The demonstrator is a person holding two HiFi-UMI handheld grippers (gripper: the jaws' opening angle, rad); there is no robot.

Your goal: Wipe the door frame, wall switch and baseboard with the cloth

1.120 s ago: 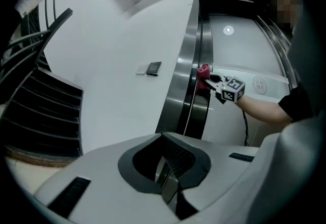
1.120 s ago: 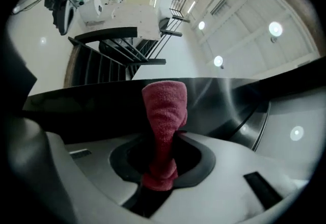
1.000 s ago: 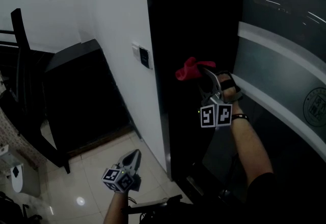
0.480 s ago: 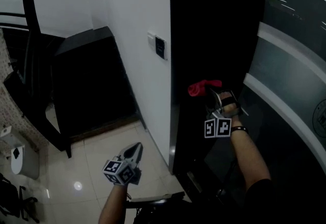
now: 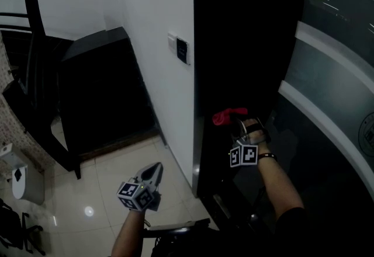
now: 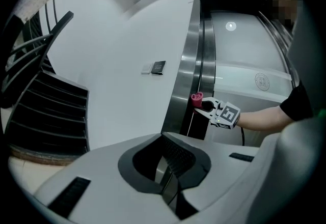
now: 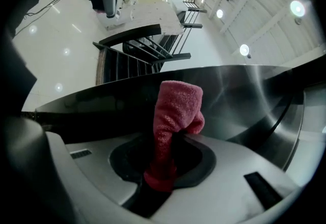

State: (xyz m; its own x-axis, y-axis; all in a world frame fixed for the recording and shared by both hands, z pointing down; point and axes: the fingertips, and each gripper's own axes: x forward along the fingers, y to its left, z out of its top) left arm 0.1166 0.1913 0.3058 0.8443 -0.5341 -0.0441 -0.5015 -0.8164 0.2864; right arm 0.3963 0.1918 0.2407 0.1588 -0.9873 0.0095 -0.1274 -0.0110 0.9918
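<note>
Red cloth (image 5: 228, 115) we note clamped in the right gripper (image 5: 237, 125) at the door frame (image 6: 189, 65); left gripper (image 5: 154, 170) closed, empty.

The right gripper (image 5: 238, 126) gripped a red cloth (image 5: 228, 115) low against the dark door frame (image 5: 234, 45). The wall switch (image 5: 180, 49) sat higher on the white wall (image 5: 152, 22), just left of the frame. The left gripper (image 5: 155, 169) hung apart over the pale tiled floor (image 5: 105, 177), its cube showing 2 markers.
</note>
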